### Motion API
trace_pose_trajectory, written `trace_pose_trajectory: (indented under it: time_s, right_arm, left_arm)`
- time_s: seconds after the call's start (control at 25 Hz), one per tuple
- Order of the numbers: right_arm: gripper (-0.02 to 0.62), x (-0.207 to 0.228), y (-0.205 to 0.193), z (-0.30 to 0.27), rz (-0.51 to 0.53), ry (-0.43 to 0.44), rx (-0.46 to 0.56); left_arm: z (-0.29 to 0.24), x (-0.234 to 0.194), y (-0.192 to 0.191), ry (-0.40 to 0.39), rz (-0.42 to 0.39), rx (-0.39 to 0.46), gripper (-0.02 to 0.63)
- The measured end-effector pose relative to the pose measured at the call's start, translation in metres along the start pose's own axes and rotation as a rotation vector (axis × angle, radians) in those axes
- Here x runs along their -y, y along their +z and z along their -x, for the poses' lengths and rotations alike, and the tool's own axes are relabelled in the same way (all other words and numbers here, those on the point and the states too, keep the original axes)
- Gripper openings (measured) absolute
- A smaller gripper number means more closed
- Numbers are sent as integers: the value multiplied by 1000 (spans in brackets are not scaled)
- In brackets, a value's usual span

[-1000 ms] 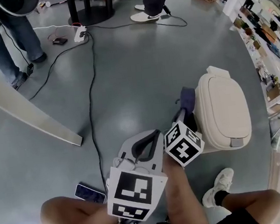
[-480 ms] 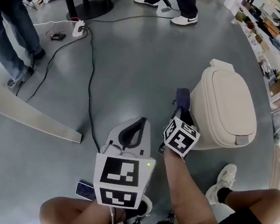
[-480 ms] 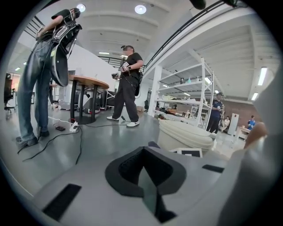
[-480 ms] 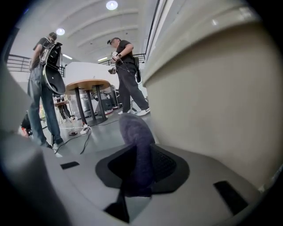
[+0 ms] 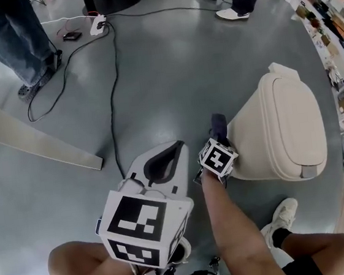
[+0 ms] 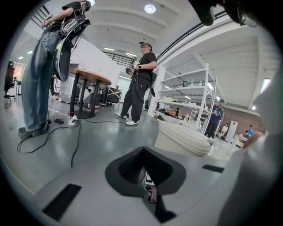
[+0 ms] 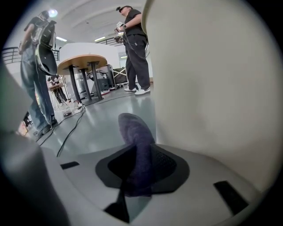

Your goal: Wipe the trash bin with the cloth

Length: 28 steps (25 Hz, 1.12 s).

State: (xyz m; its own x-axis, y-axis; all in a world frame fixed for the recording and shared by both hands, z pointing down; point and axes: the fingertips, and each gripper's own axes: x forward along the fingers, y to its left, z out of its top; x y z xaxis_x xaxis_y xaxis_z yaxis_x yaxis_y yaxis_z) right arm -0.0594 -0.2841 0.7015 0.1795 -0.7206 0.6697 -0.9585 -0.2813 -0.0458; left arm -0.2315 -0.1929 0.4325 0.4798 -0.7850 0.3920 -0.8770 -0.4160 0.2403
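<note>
Right gripper (image 7: 137, 170) pinching dark purple cloth (image 7: 135, 132); cloth end sticks up past jaws, just beside cream side wall of trash bin (image 5: 282, 127). Bin upright on grey floor (image 5: 169, 60), lid down, near floor's right edge. Left gripper (image 6: 148, 176) pressed together, empty, left of bin, apart from it.

The trash bin (image 5: 282, 127) stands on the floor at right. The cloth (image 5: 218, 124), in the right hand-held gripper (image 5: 219, 137), is just beside its left wall; the left hand-held gripper (image 5: 171, 150) is further left. A cable (image 5: 113, 97) runs behind.
</note>
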Motion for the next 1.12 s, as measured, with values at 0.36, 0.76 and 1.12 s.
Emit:
trace_pose_trajectory:
  time_s: [0.36,0.76,1.12]
  right_arm:
    - [97,5,-37,-35,48,-40,-121]
    - [97,-16,-18,14,58,142,-3]
    - [97,-45,43,151,124,396,87]
  left_arm:
    - [-8,-3,-8,4,11,-36,-3]
    - [-8,12,-5,6,-8,-64,-3]
    - [11,33,19,52,-13,-23,-2]
